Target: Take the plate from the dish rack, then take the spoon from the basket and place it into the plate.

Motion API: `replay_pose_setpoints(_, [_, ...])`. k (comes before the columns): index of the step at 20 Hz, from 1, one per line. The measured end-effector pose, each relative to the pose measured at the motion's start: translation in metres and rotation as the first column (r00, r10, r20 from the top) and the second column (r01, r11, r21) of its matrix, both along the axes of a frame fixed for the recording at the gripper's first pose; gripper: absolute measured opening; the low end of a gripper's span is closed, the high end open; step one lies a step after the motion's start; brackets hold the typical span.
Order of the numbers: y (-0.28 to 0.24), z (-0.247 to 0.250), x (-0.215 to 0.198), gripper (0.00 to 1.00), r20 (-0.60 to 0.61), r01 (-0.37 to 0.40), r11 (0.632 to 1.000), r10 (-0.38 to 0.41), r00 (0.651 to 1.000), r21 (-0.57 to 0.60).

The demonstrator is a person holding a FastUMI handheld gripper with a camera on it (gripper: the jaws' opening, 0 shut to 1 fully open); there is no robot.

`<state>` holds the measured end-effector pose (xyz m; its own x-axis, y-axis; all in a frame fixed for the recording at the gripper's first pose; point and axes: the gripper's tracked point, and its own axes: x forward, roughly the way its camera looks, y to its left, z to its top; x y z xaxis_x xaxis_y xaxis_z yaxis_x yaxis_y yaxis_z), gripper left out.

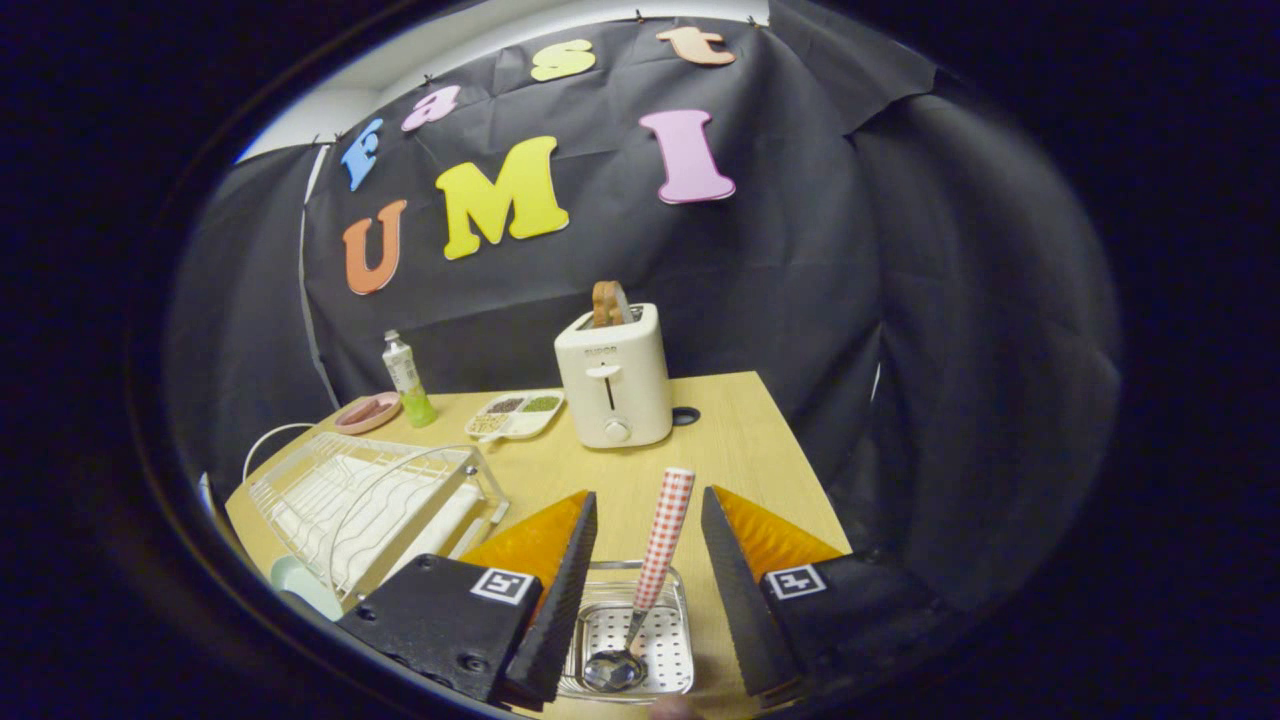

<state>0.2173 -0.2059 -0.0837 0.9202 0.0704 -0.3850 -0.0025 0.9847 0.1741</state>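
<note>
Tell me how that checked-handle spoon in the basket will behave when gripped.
The spoon looks stiff and light. Leaning in the basket, it may pivot on its bowl. The open gripper straddles its narrow handle, which could slip or twist.

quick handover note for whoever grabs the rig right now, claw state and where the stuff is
Claw: open, fingers either side of the spoon, not touching it.
Spoon: leaning in the basket, bowl down, checked handle up between the fingers.
Dish rack: beside the basket; a pale plate sits at its near end.
Left: grip the spoon, lift it and place it into the plate.
</note>
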Motion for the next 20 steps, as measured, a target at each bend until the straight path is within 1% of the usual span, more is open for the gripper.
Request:
replay_pose_setpoints(3, [0.001,-0.004,0.001,0.53,-0.016,0.007,1.000,-0.007,1.000,0.013])
replay_pose_setpoints(4, [-0.002,-0.005,0.001,0.49,-0.015,0.024,1.000,-0.023,1.000,0.009])
replay_pose_setpoints(5, [-0.003,-0.004,0.001,0.41,-0.016,0.034,0.999,-0.034,0.999,0.013])
replay_pose_setpoints(6, [-0.003,-0.002,-0.002,0.36,-0.014,0.043,0.999,-0.042,0.999,0.021])
replay_pose_setpoints(7, [0.001,0.001,-0.005,0.23,-0.006,0.035,0.999,-0.035,0.999,0.032])
replay_pose_setpoints(10, [0.011,0.015,-0.015,0.16,0.031,0.026,0.998,-0.028,0.999,0.060])
replay_pose_setpoints(11, [0.014,0.022,-0.019,0.12,0.051,0.031,0.997,-0.035,0.998,0.068])
replay_pose_setpoints(12, [0.014,0.030,-0.023,0.10,0.075,0.041,0.997,-0.046,0.996,0.066])
replay_pose_setpoints(15, [0.011,0.053,-0.031,0.08,0.148,0.077,0.997,-0.079,0.986,0.022])
replay_pose_setpoints(17, [0.006,0.068,-0.034,0.08,0.194,0.114,0.993,-0.108,0.975,-0.022])
replay_pose_setpoints(20, [-0.001,0.103,-0.039,0.08,0.286,0.182,0.981,-0.156,0.945,-0.065])
